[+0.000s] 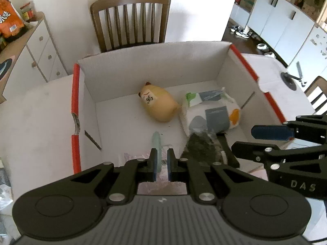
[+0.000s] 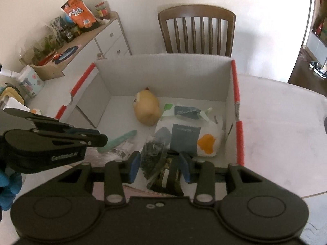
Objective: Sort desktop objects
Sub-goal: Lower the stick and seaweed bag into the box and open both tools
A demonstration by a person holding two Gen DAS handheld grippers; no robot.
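Cardboard box [image 2: 236, 94] holds a yellow toy [image 2: 146, 109], white packets [image 2: 190, 136] and a green stick [image 2: 116, 141]. Left gripper [image 1: 162, 159] is clenched and appears empty; right gripper [image 2: 160, 168] stands released over a dark packet [image 2: 152, 157] at the near wall. Risk: it could catch the packet and drag it out.

Box [image 1: 155, 61]: white card w/ red-orange rim strips. Surface [image 1: 36, 110]: white. Toy [image 1: 159, 106]: tan-yellow, brown ears, white face patch w/ black character. Pouch [image 1: 212, 112]: white, w/ slate-blue panels, green corner, orange blob. Bag [image 2: 152, 157]: clear, dk green flakes inside. Stick [image 2: 117, 141]: pale mint green (in a clear wrapper w/ black barcode). Left tool [image 1: 162, 161], right tool [image 2: 160, 167]: black, blue pads. Chair [image 1: 130, 18]: dk brown wood, slatted. Glove [image 2: 9, 185]: blue.
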